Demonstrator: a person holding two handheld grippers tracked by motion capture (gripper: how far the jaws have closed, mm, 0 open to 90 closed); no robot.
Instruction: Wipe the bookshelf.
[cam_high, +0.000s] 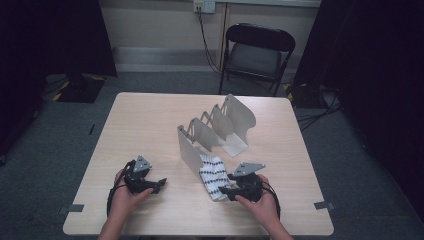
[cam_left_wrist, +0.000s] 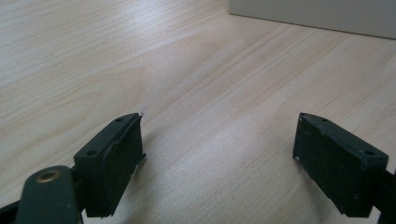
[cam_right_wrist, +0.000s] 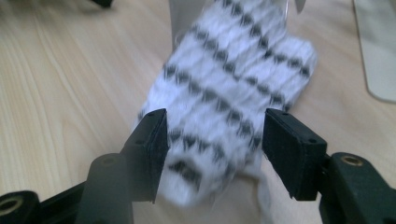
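Note:
A white knitted cloth with rows of black marks (cam_high: 214, 175) (cam_right_wrist: 233, 93) lies on the table at the near end of a grey metal rack (cam_high: 212, 132). My right gripper (cam_high: 226, 191) (cam_right_wrist: 212, 140) is open, its jaws either side of the cloth's near end; whether the pads touch it I cannot tell. My left gripper (cam_high: 159, 184) (cam_left_wrist: 219, 154) stands open over bare wood to the left of the rack, with nothing between its jaws.
The rack has several upright dividers and runs diagonally toward the table's far right. A pale wooden table (cam_high: 145, 120) carries everything. A black folding chair (cam_high: 256, 52) stands behind the far edge. Grey tape marks (cam_high: 323, 205) sit near the front corners.

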